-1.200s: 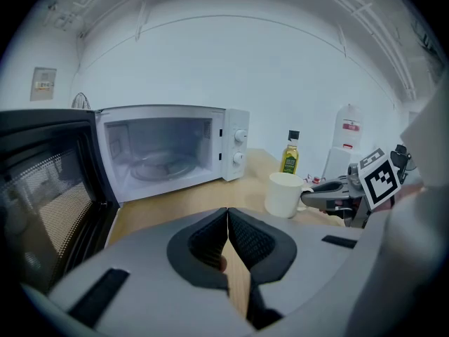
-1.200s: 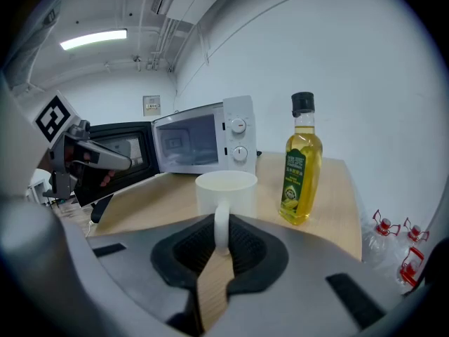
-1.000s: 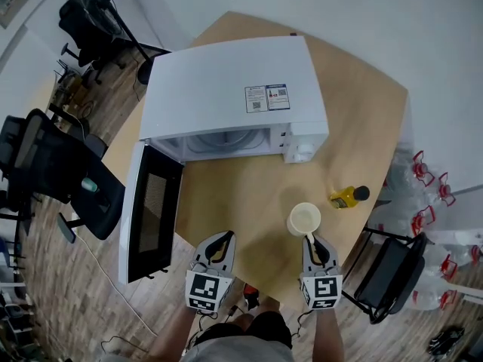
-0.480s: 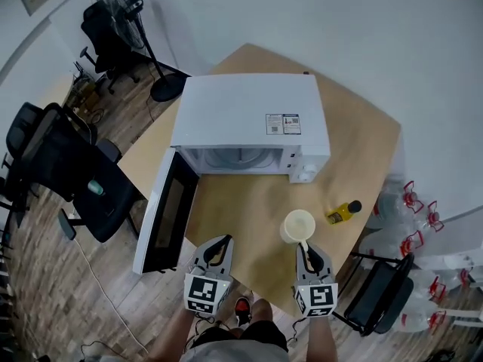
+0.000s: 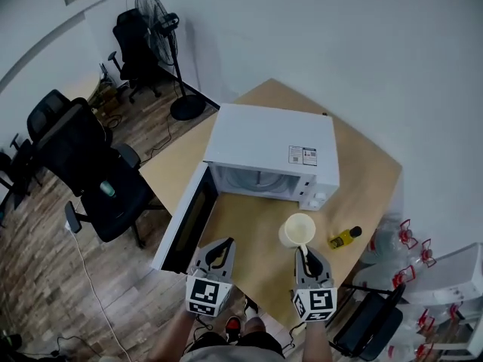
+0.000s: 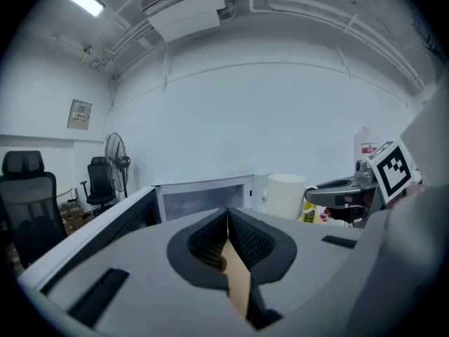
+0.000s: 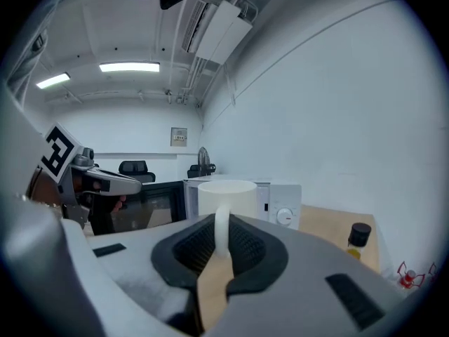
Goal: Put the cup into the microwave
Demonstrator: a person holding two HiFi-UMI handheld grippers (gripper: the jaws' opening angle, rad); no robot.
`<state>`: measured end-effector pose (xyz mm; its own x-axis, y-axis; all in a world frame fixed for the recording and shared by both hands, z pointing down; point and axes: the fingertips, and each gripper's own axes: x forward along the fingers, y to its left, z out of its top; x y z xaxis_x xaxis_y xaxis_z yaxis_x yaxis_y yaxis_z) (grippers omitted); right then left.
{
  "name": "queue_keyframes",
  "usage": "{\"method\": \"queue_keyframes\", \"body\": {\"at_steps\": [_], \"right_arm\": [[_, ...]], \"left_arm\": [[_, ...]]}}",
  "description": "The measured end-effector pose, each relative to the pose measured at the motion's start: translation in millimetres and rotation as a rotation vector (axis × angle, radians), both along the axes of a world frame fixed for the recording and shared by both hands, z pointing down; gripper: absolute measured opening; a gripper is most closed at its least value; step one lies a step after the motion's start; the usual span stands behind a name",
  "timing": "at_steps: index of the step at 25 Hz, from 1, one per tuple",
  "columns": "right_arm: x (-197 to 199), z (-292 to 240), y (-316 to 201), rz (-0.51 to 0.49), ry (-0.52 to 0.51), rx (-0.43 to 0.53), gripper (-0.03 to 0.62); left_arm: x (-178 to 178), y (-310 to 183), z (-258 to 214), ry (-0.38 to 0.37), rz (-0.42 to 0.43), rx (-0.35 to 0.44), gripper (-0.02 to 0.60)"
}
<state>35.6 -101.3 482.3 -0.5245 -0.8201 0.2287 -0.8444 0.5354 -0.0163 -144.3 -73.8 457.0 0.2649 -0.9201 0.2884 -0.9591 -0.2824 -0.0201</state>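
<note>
A cream cup (image 5: 297, 230) hangs above the wooden table (image 5: 367, 178), in front of the white microwave (image 5: 272, 150). The microwave's door (image 5: 188, 218) stands wide open to the left. My right gripper (image 5: 305, 258) is shut on the cup's handle; in the right gripper view the cup (image 7: 226, 194) stands upright just beyond my jaws (image 7: 222, 232). My left gripper (image 5: 220, 252) is beside it, shut with nothing held. From the left gripper view (image 6: 227, 221) I see the microwave cavity (image 6: 203, 196) ahead and the cup (image 6: 285, 195) to the right.
A small yellow bottle with a black cap (image 5: 346, 237) lies on the table right of the cup. Black office chairs (image 5: 96, 178) and a standing fan (image 5: 161, 27) are on the left floor. Water jugs (image 5: 411, 238) and another chair (image 5: 368, 324) are at the right.
Both grippers have risen, and the cup has come up with the right one. The cup now sits closer to the microwave's front.
</note>
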Motion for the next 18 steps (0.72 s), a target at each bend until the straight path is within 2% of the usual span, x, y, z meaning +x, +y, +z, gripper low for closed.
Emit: {"method": "queue_keyframes", "body": {"at_steps": [9, 18], "right_arm": [[-37.7, -24.7, -29.0, -0.066, 0.001, 0.057, 0.044], [-72.4, -3.1, -74.5, -0.128, 0.007, 0.035, 0.044]], "left_arm": [[-25.9, -13.2, -19.8, -0.001, -0.054, 0.044, 0.024], [-44.7, -47.0, -4.2, 0.001, -0.1, 0.018, 0.024]]}}
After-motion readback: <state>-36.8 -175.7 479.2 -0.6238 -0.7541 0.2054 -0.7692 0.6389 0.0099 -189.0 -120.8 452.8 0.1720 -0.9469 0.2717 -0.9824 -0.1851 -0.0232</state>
